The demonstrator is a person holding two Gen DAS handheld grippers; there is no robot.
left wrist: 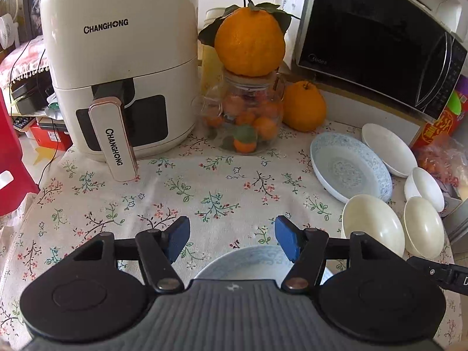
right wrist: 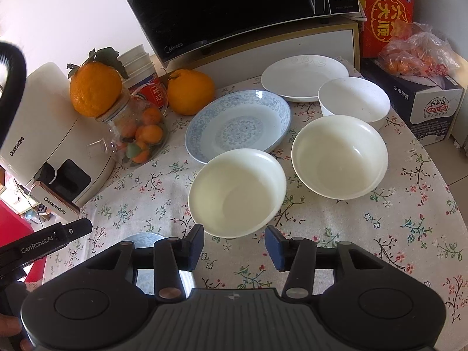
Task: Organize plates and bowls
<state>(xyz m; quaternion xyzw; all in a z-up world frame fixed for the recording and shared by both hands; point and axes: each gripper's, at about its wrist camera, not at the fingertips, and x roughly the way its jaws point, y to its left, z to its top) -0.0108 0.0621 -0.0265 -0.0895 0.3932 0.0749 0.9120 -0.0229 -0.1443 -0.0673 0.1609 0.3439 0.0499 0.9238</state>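
**Plates and bowls on the flowery table**

On the flowery tablecloth sit a round blue-patterned china plate, a white plate behind it and three white bowls: one near, one to its right, one farther back. A small blue-patterned dish lies just under the left gripper. The right gripper hangs in front of the near bowl. Both grippers are partly open and hold nothing. A cream air fryer and a black microwave stand behind.
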